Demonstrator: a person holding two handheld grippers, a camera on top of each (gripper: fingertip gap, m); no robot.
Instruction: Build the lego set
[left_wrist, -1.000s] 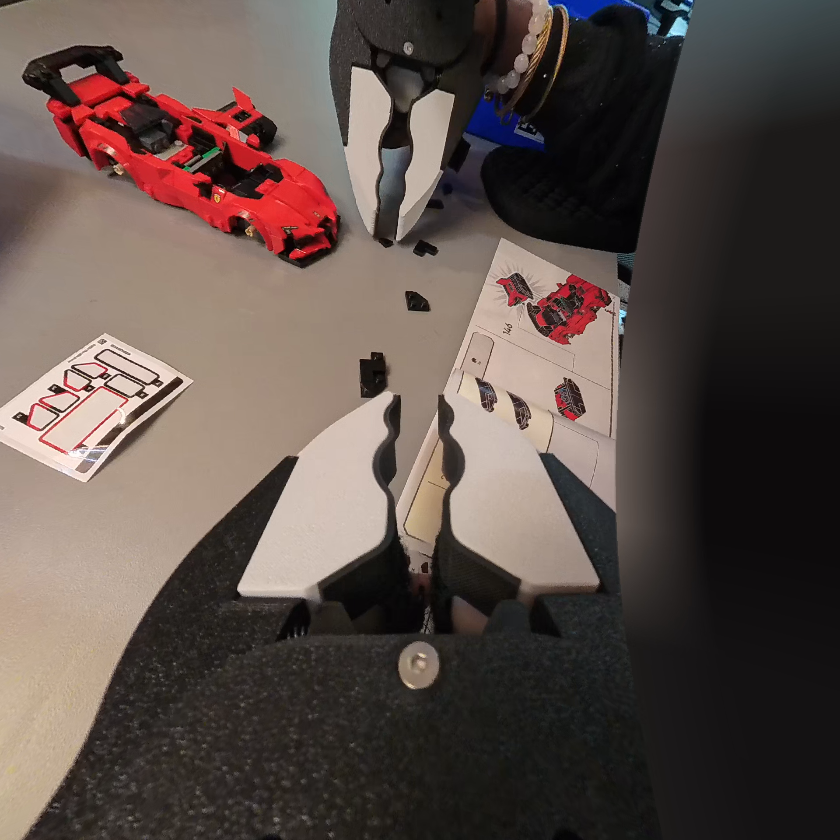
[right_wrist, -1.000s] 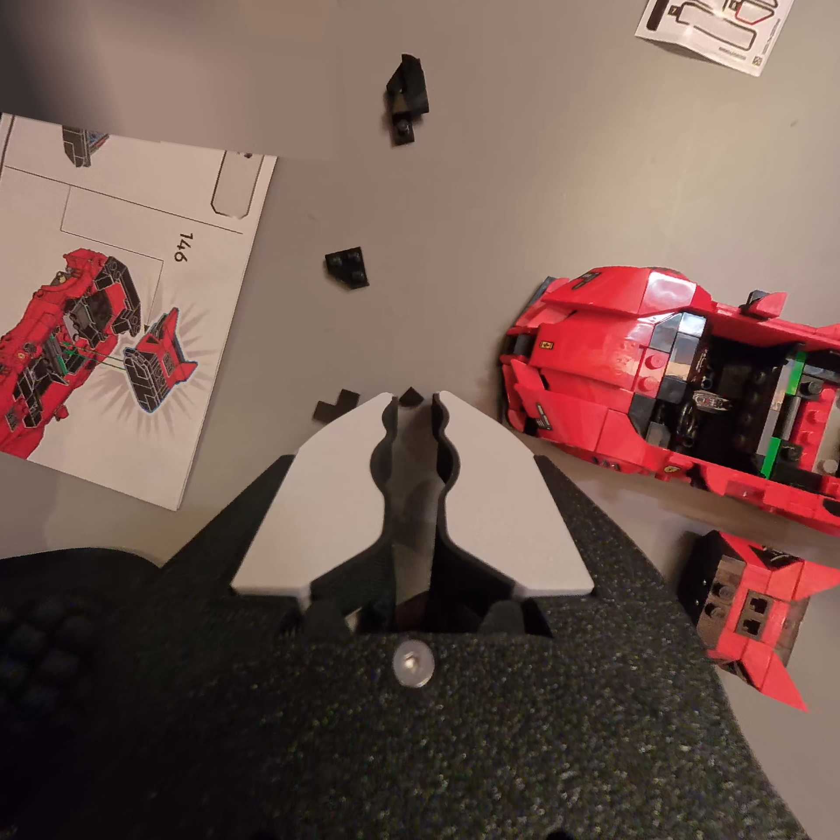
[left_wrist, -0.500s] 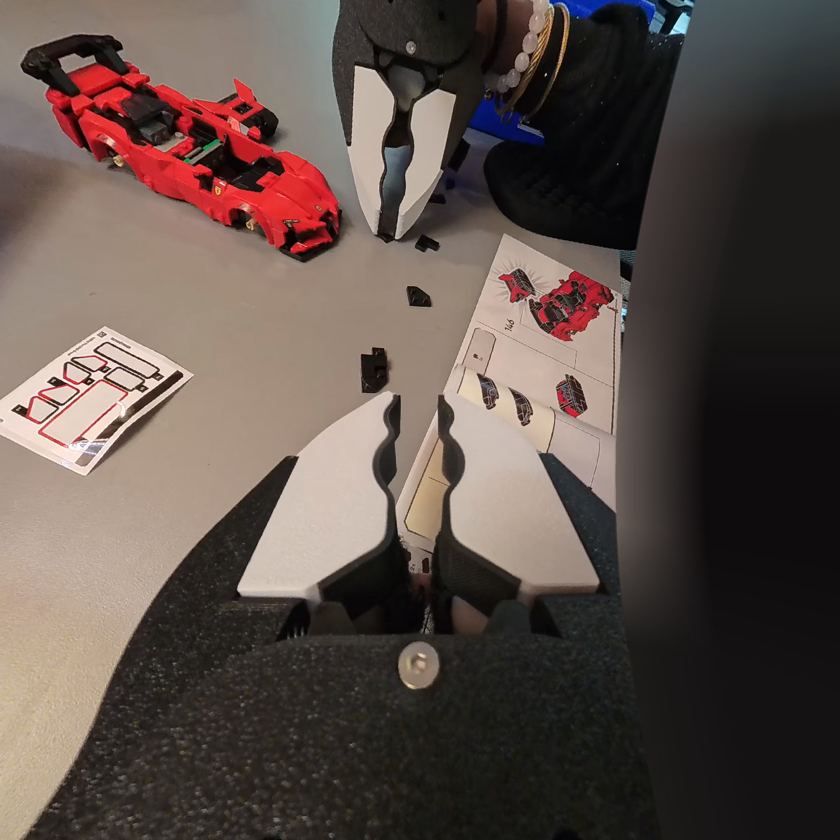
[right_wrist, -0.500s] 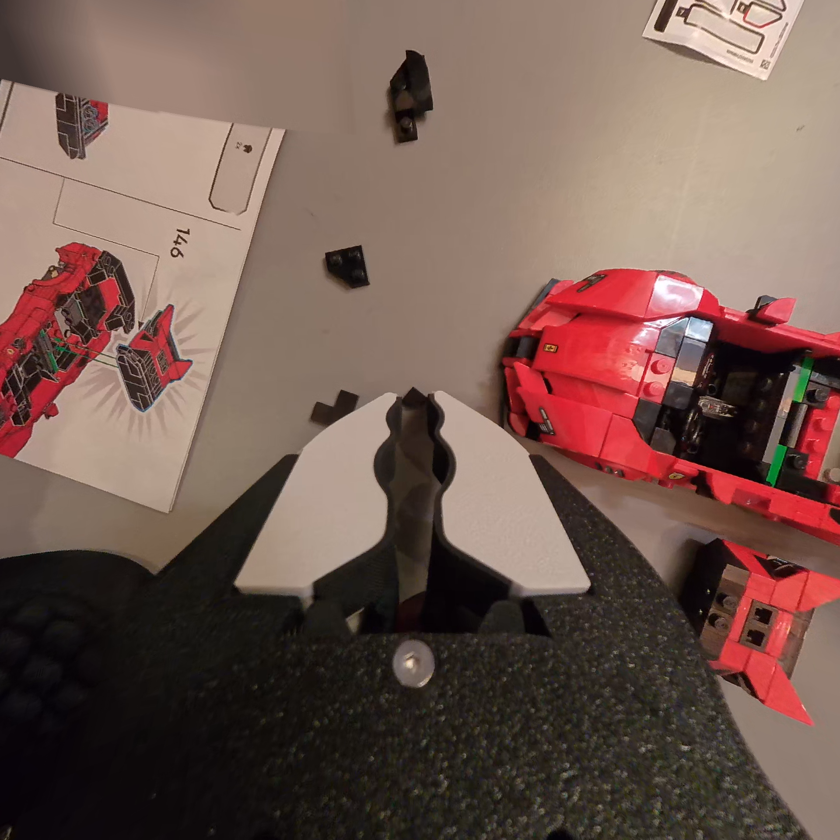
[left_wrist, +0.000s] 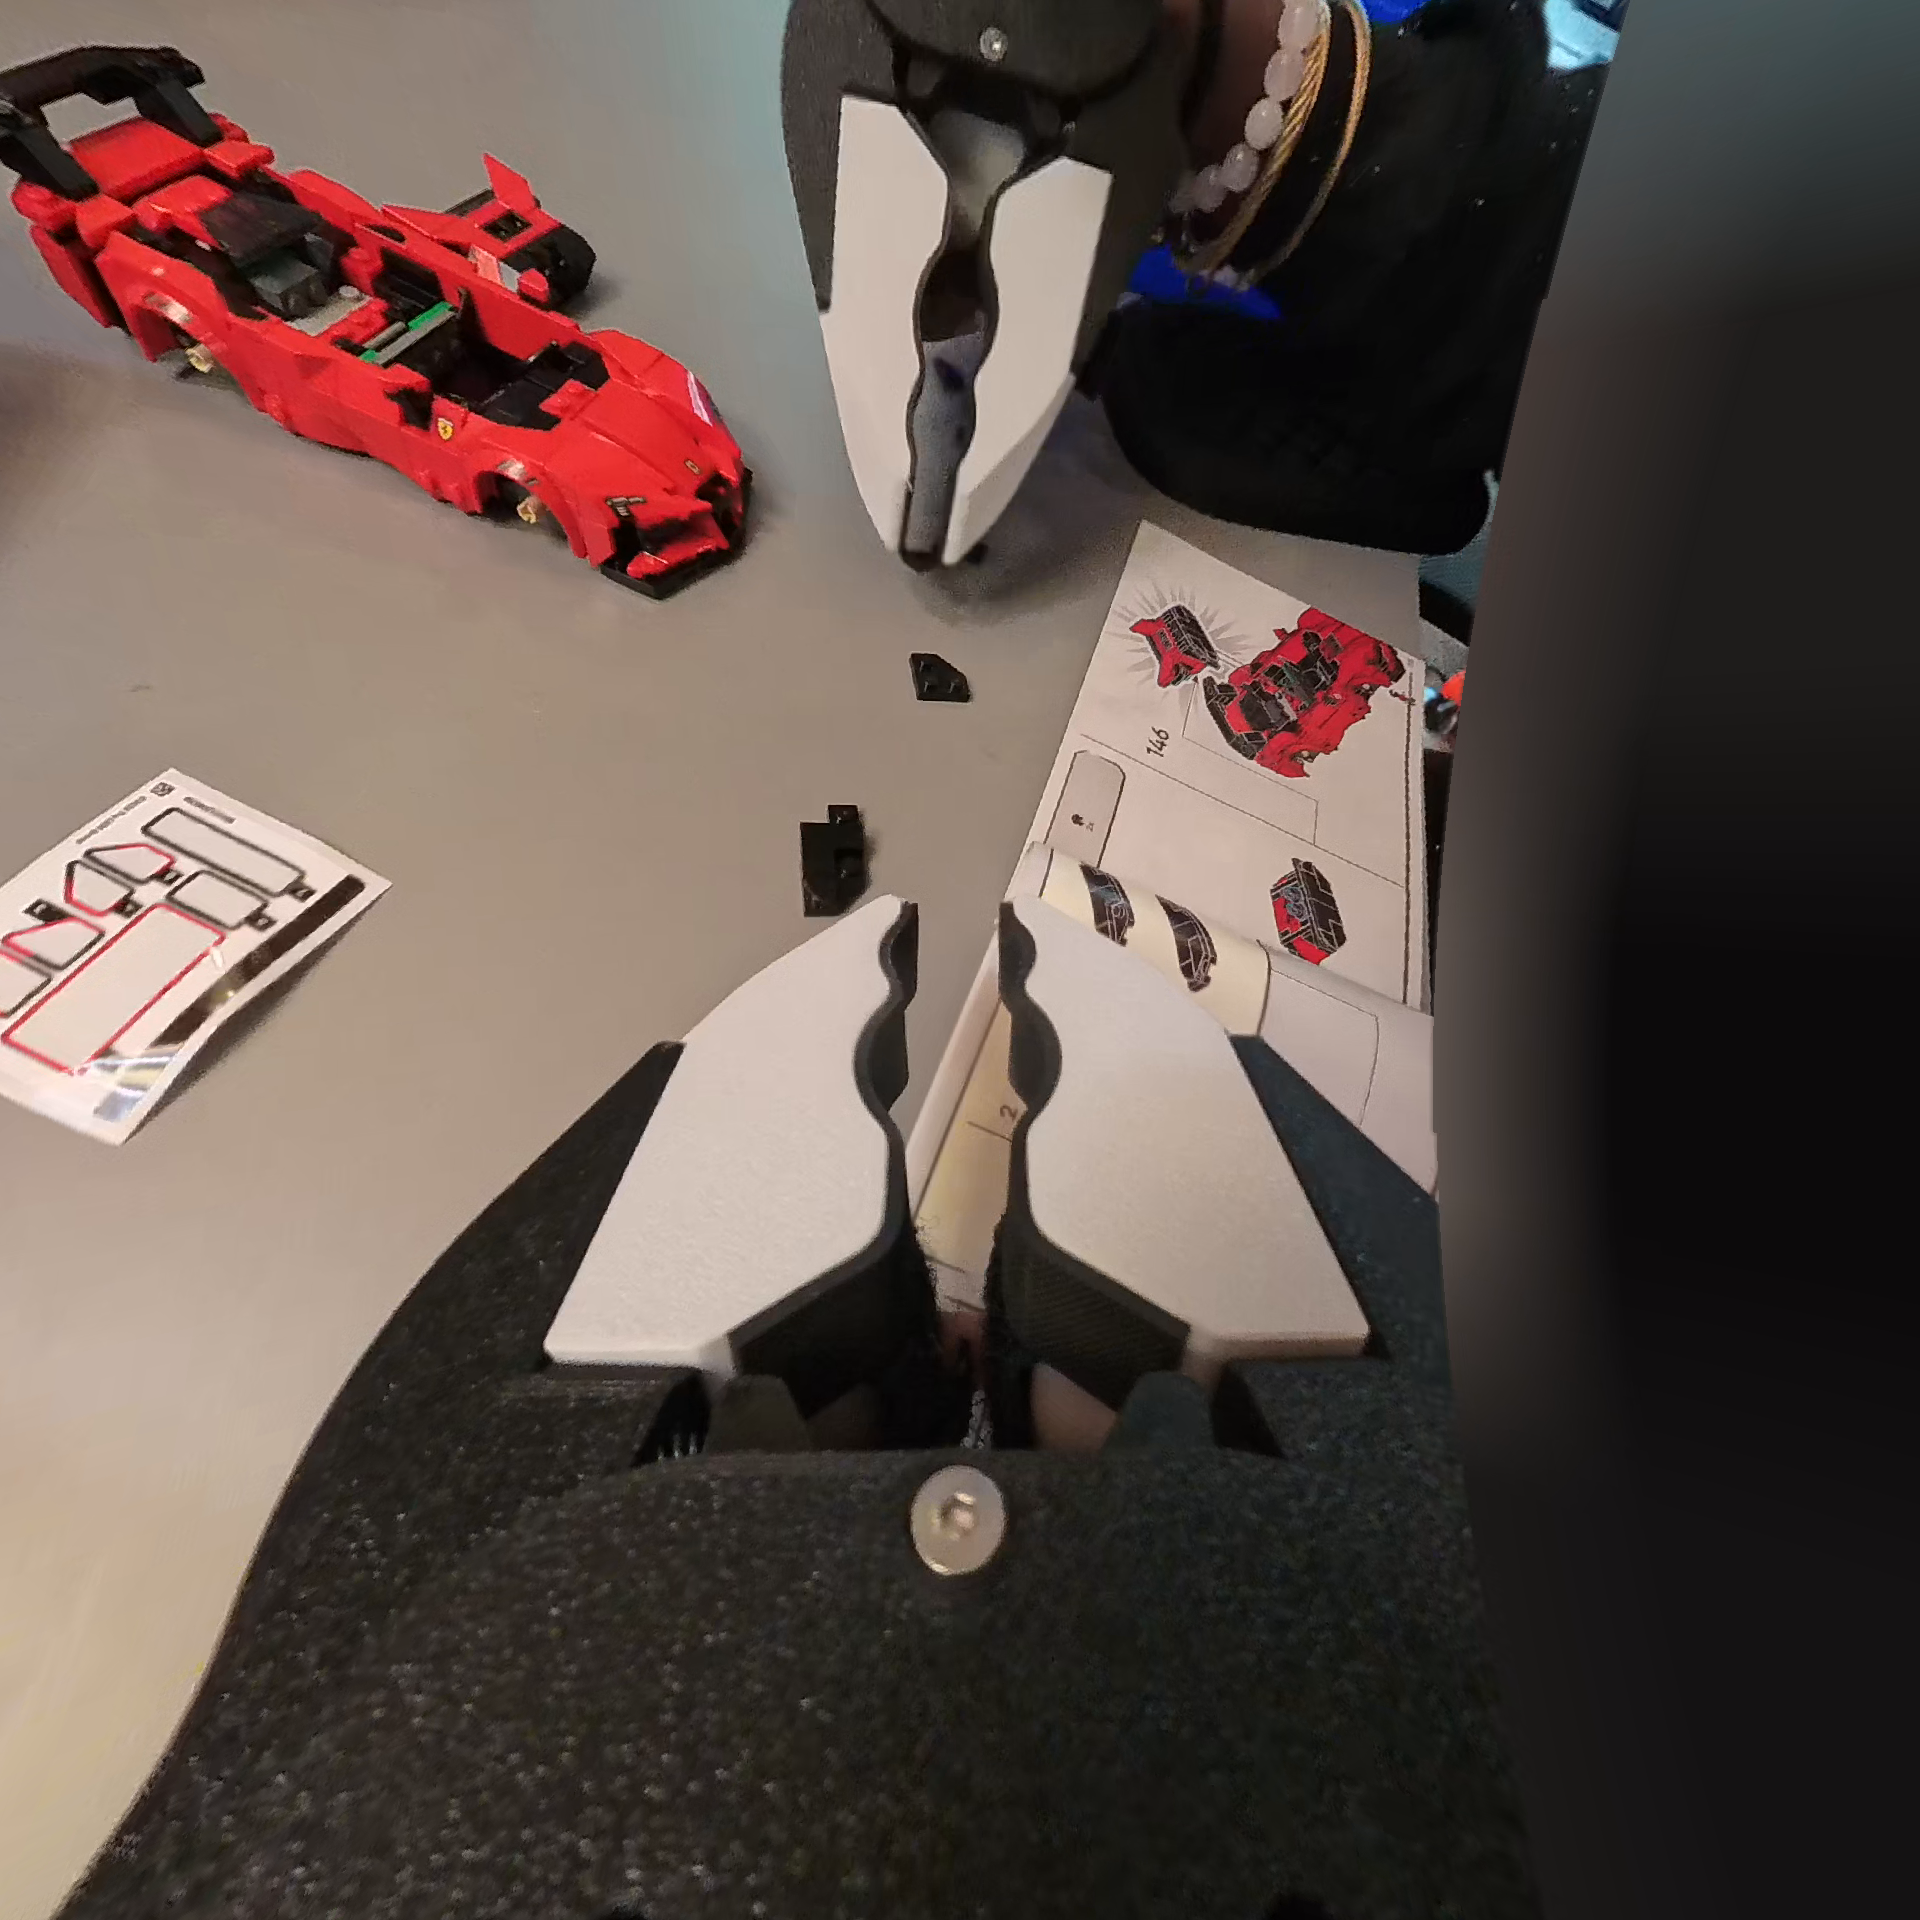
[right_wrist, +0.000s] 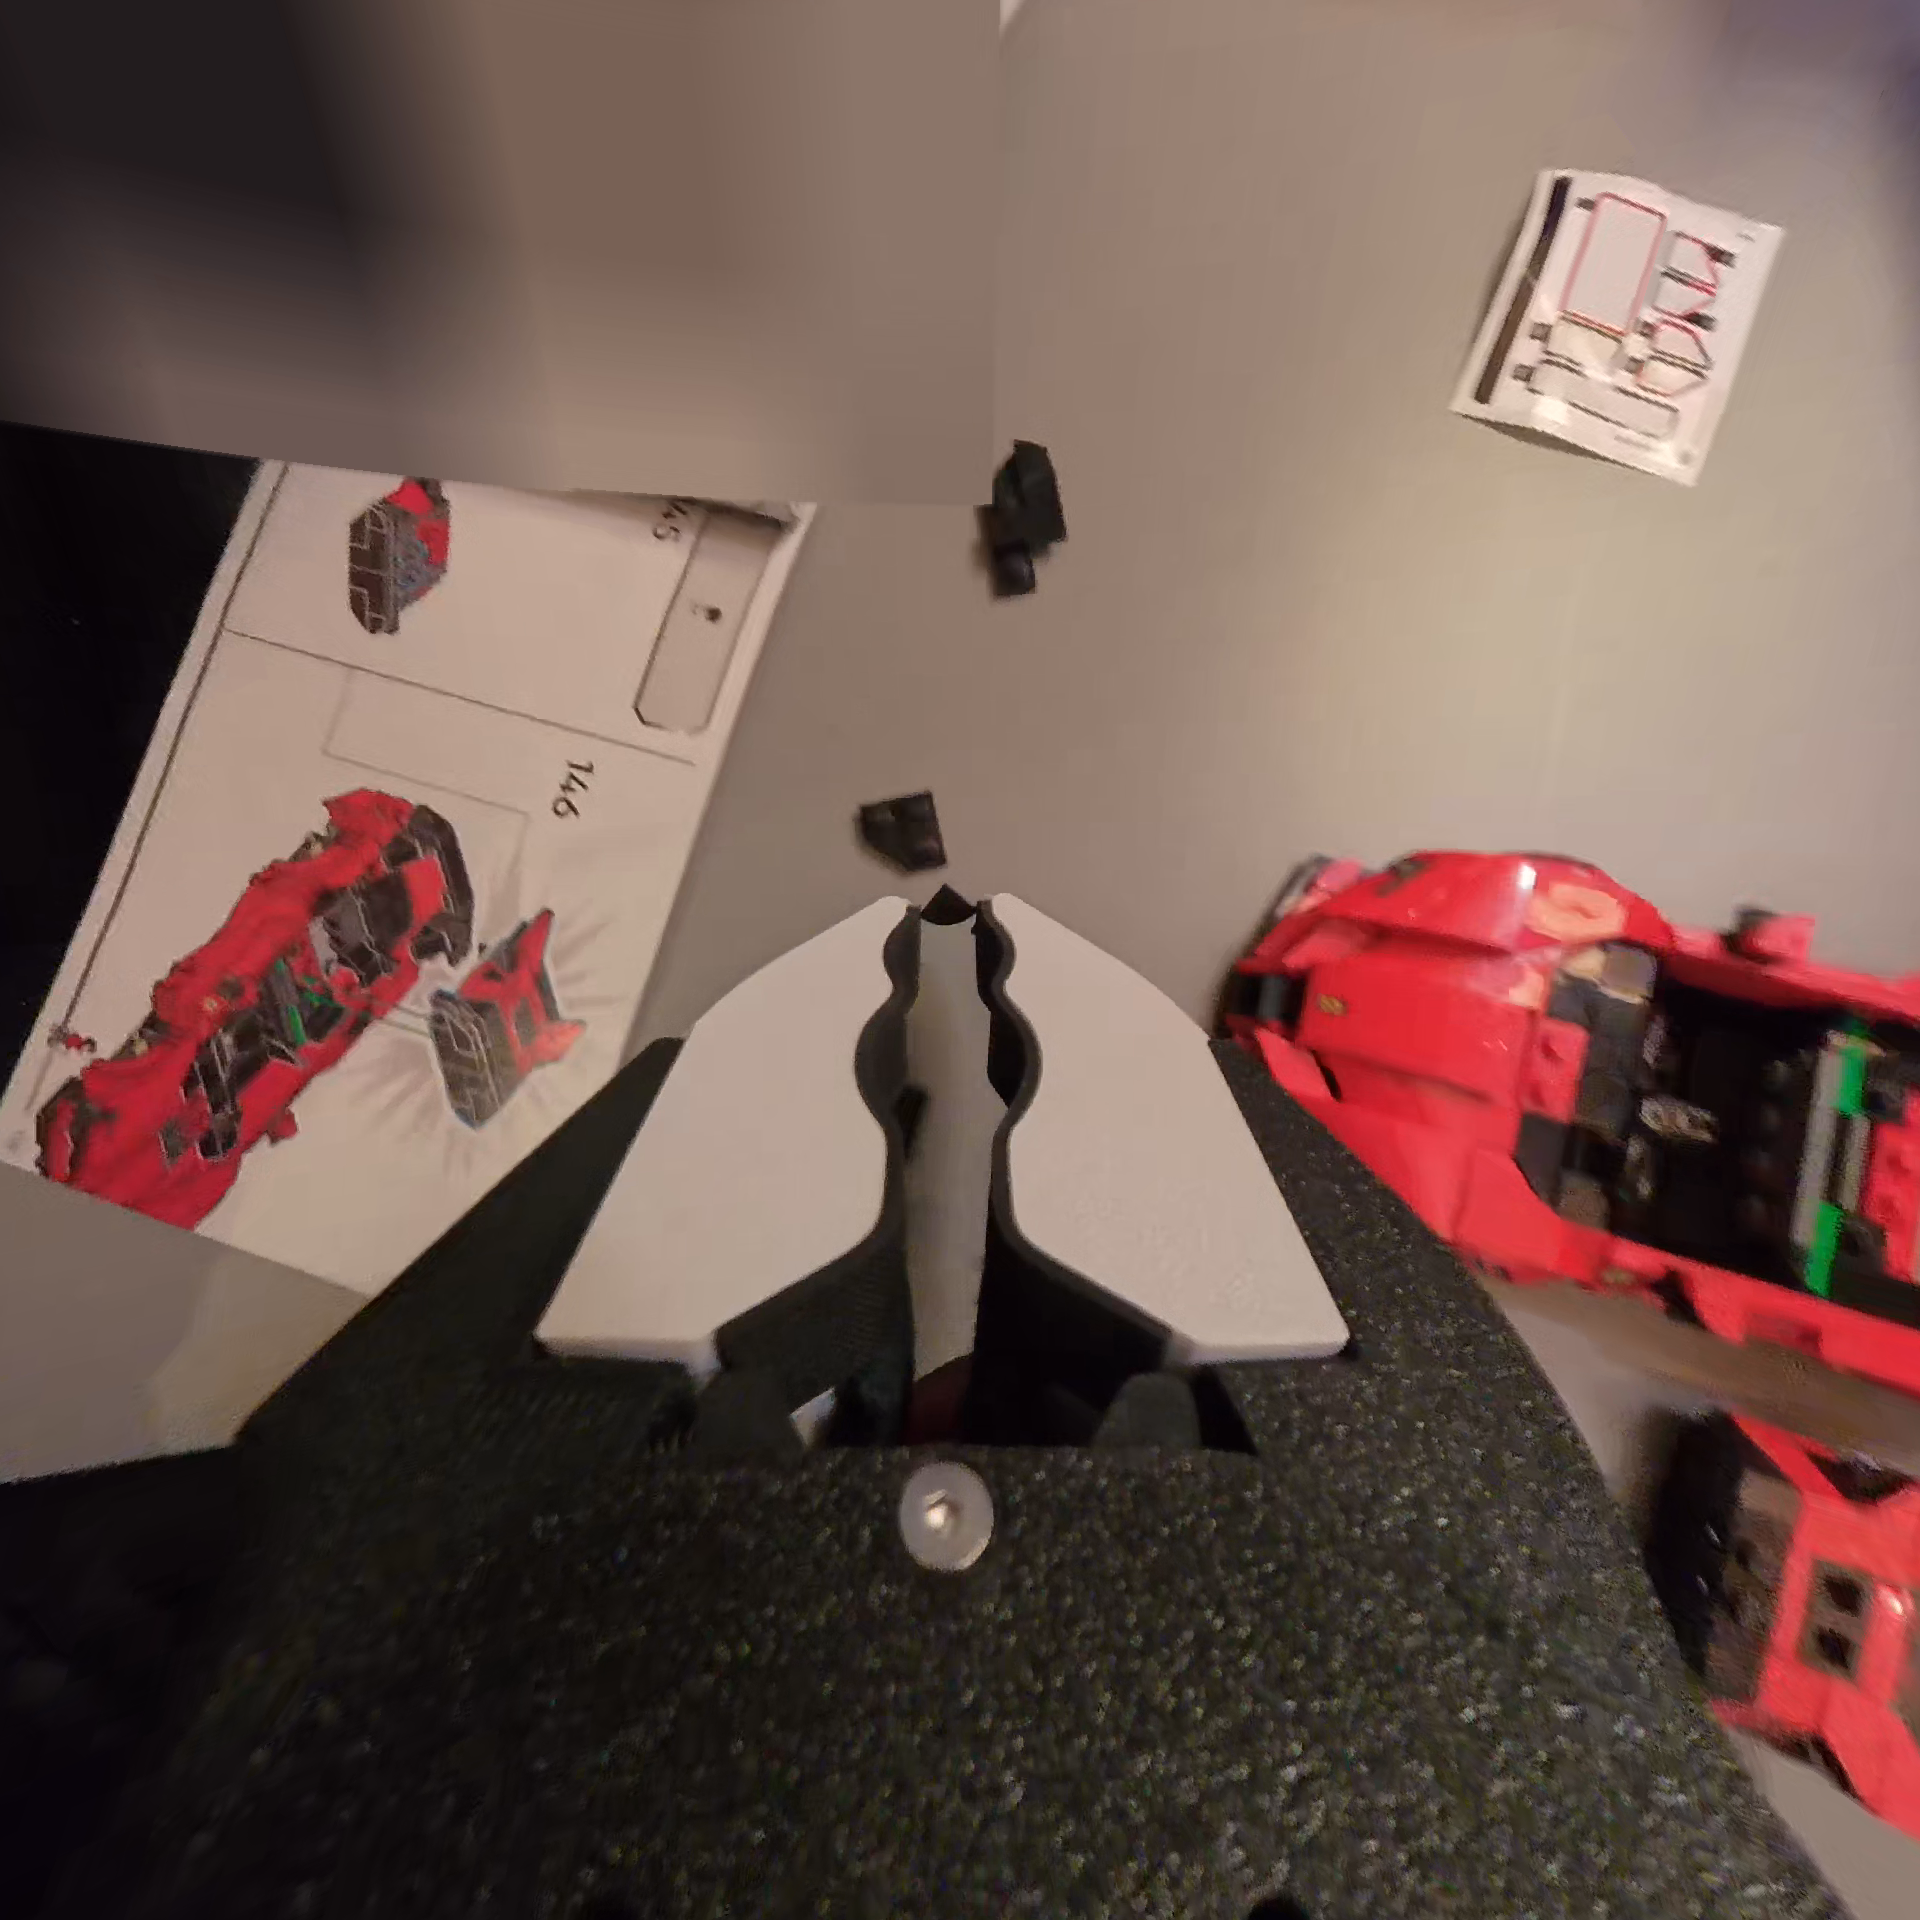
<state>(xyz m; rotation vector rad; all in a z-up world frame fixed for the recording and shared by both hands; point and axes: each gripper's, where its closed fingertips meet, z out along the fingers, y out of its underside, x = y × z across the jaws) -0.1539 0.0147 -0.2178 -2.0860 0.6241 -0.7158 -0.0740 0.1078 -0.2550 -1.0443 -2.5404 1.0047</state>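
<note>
A red lego car (left_wrist: 395, 343) lies on the grey table; it also shows in the right wrist view (right_wrist: 1558, 1091). My right gripper (right_wrist: 945, 909) is shut on a small black lego piece (right_wrist: 943, 906) at its tips, held just above the table near the car's nose. It shows from the left wrist view too (left_wrist: 940, 551). My left gripper (left_wrist: 951, 920) is slightly open and empty, over the edge of the instruction booklet (left_wrist: 1247, 831). A black wedge plate (left_wrist: 938, 677) and a black bracket piece (left_wrist: 831, 857) lie between the two grippers.
A red-and-black sub-assembly (right_wrist: 1829, 1621) lies beside the car. A sticker sheet (left_wrist: 156, 956) lies at the left. The booklet (right_wrist: 416, 831) lies open by the table's edge. A wrist with bracelets (left_wrist: 1268, 135) holds the right gripper. The left gripper is farther from the red-and-black sub-assembly (right_wrist: 1829, 1621), some 30 centimeters, than the right, some 15 centimeters. My left wrist view (left_wrist: 507, 224) looks at it from another angle.
My right gripper has shut on the small black piece and lifted it off the table. My left gripper has barely moved.
</note>
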